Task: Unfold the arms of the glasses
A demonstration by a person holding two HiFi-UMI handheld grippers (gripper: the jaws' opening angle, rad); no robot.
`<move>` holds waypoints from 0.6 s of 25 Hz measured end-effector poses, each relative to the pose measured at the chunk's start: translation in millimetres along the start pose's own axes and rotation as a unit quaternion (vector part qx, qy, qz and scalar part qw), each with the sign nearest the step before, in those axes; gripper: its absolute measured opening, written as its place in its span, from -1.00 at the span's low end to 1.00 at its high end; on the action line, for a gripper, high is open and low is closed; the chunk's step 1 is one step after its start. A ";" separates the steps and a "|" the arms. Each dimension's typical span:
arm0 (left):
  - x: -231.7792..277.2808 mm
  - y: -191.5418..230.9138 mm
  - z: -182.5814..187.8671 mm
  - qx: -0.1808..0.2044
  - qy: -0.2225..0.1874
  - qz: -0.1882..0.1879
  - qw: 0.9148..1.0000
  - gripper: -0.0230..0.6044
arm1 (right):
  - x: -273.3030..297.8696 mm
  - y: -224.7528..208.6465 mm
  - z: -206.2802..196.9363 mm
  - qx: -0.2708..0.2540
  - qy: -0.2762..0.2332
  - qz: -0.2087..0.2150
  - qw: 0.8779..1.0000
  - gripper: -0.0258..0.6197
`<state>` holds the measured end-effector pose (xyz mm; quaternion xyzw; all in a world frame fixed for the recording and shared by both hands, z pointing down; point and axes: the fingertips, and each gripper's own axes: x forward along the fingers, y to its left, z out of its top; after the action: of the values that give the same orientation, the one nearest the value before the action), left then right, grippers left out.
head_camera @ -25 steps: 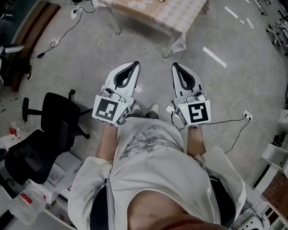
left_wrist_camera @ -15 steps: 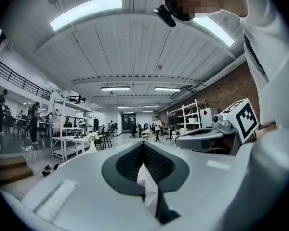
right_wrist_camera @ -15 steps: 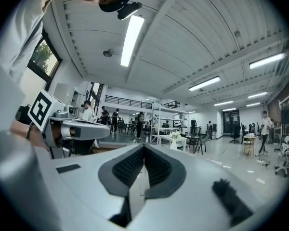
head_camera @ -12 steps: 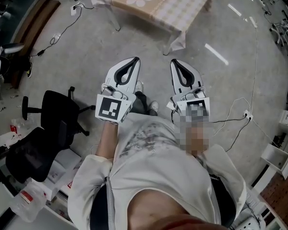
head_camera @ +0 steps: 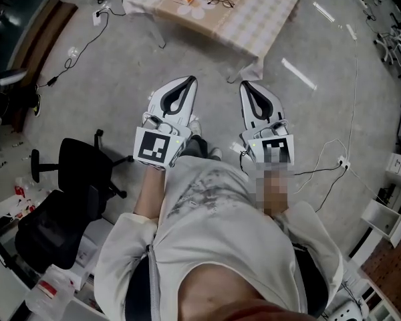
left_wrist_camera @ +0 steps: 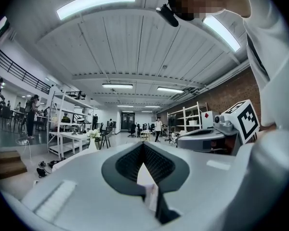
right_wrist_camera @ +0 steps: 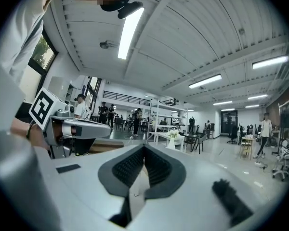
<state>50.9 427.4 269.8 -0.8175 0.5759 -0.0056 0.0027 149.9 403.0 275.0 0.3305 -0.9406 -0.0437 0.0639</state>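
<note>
Grey floor fills the head view: your left tool (head_camera: 189,80) and right tool (head_camera: 244,85) point at the counter (head_camera: 254,29), well short of it, likely still approaching. The glasses (head_camera: 220,3) lie back from its near corner. Each tool's own view shows closed, empty jaws. No writing is readable.

The white left gripper (left_wrist_camera: 143,145) fills the lower frame, its dark ribbed pads (left_wrist_camera: 129,163) pressed together at the tip with nothing between them. At 3 o'clock sits the right gripper (left_wrist_camera: 183,138), topped by its black-and-white marker cube (left_wrist_camera: 243,120). A red brick wall (left_wrist_camera: 226,93) runs at 2 o'clock. White metal shelving (left_wrist_camera: 62,124) stands at 9 o'clock, and a long ceiling light panel (left_wrist_camera: 96,1) glows at 12.
</note>
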 end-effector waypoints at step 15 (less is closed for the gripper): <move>38.0 90.7 -3.2 -0.011 0.003 -0.039 0.999 -0.90 | 86.6 -3.8 6.7 -0.004 0.026 -0.041 0.999 -0.87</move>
<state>-21.8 361.0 272.2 -0.8396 0.5431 -0.0017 -0.0082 84.3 346.0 275.9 0.3695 -0.9241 -0.0419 0.0875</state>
